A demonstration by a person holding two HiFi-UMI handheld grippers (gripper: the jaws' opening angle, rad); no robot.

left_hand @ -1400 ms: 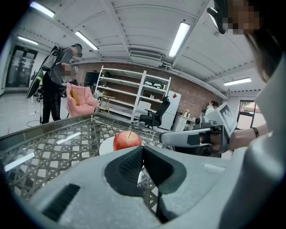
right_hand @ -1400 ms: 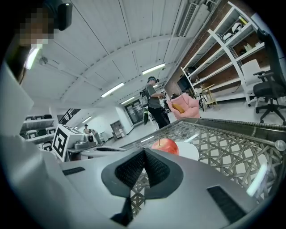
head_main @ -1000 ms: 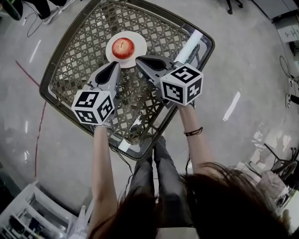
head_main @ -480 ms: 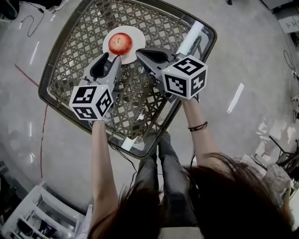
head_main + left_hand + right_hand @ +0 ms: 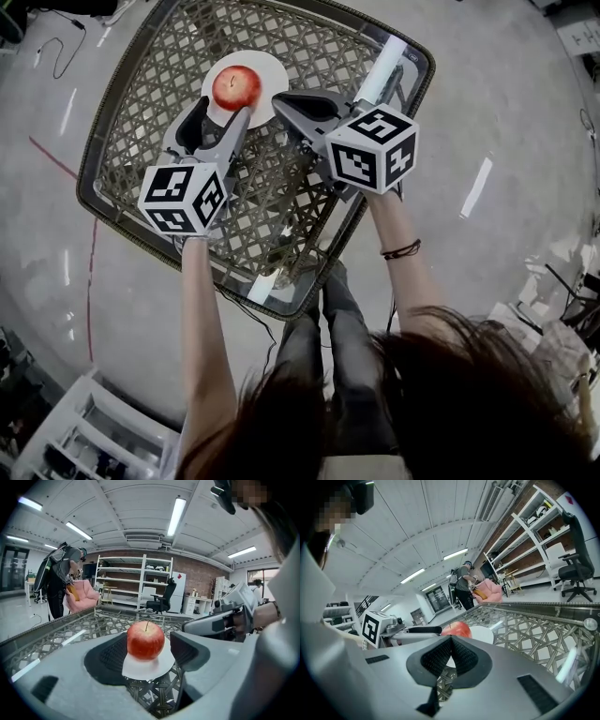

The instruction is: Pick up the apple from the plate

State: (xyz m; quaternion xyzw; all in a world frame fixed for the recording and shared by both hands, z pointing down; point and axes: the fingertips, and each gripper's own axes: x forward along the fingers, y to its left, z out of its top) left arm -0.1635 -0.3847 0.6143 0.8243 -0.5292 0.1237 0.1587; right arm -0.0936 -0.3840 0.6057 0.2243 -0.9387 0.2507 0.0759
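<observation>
A small white plate point(image 5: 269, 73) sits towards the far side of a woven lattice table point(image 5: 131, 112), and the only thing on it is a red apple point(image 5: 236, 86), standing upright with its stem up and resting a little left of the plate's middle. The left gripper point(image 5: 216, 114) points at the plate from the near side. In the head view its tips reach the plate's near rim, with the apple just beyond them. In the left gripper view the apple stands centred in the gap ahead, and neither ribbed pad point(image 5: 111, 657) touches it. Those jaws have just been opening and now stand well apart, wider than the apple, with nothing pinched between them. Just to the right, the right gripper point(image 5: 279, 101) lies beside the left one, its tip at the plate's right rim, close to the apple but clear of it. In its own view the two black pads point(image 5: 437, 660) are pressed together in a closed wedge with nothing caught in them, and the apple and a strip of plate show just beyond and left of the tip. Both marker cubes sit at the near ends of the grippers, above the person's forearms. A white strip point(image 5: 380, 80) lies along the table's right edge.
</observation>
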